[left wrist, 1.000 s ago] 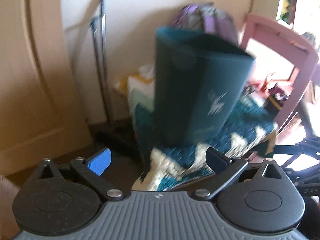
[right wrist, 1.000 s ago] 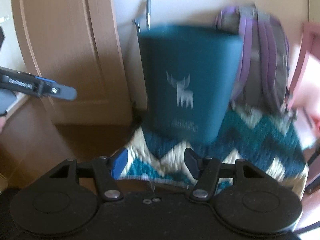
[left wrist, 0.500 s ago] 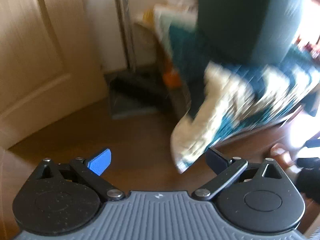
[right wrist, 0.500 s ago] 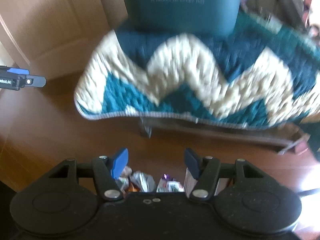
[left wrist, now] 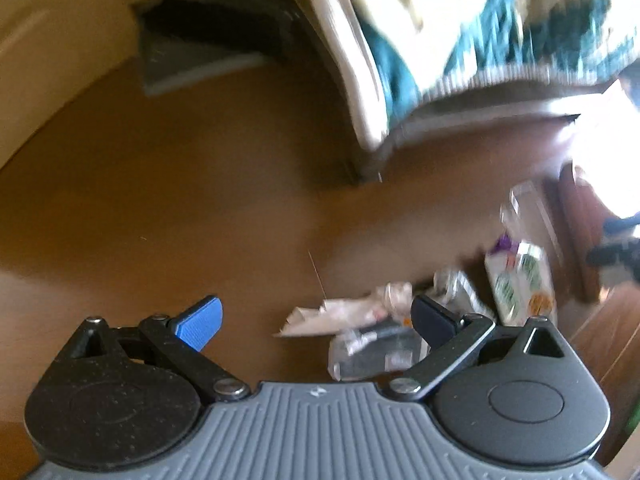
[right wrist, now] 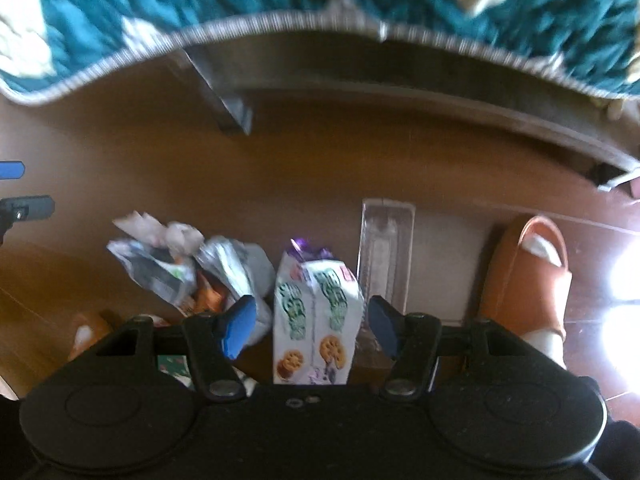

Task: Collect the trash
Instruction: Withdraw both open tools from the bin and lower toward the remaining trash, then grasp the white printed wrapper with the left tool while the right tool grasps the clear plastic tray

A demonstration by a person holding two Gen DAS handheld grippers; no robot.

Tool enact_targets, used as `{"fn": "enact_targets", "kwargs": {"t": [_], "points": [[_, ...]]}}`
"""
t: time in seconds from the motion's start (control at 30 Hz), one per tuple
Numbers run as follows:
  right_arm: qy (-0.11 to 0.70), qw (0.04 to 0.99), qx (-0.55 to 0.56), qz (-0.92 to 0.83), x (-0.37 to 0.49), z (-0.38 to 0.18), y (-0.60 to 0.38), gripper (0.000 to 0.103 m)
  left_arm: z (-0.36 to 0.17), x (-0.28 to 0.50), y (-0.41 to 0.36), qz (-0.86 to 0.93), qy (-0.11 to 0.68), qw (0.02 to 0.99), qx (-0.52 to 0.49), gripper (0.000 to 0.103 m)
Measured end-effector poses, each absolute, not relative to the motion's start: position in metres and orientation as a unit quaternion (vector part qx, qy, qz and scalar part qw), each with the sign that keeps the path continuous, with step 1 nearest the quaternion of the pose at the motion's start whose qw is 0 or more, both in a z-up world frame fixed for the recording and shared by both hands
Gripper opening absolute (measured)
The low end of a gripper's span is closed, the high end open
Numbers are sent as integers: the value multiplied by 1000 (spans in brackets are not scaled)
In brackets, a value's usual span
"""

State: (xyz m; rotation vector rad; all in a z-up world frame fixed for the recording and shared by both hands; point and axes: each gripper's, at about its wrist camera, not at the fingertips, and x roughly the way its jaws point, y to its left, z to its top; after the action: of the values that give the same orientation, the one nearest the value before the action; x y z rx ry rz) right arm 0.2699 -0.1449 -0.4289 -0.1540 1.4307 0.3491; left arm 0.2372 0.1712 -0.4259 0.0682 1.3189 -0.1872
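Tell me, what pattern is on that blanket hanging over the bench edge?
Teal and cream zigzags on the blanket, clearest in the right wrist view, though blurred.

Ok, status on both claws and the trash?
Both claws open, empty. Right claw above biscuit pack. Left claw above wrappers. Sandalled foot beside pile.

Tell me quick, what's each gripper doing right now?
Left gripper: open, holding nothing.
Right gripper: open, holding nothing, above the biscuit packet.
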Motion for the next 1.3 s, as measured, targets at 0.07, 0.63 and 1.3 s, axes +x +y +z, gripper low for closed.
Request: {"fn": "enact_targets", "kwargs": {"t": [0.07,0.63,1.3], "points": [[662,728,-77,159,273,-445,-144,61,-445,235,162,-104,619,777,52,101],[693,717,-54,43,334,-527,-196,55,-542,223,150,-149,682,716,-6,94],[696,703,-133,54,335,-566,-175,1,-579,232,162,-113,722,679,-72,11]]}}
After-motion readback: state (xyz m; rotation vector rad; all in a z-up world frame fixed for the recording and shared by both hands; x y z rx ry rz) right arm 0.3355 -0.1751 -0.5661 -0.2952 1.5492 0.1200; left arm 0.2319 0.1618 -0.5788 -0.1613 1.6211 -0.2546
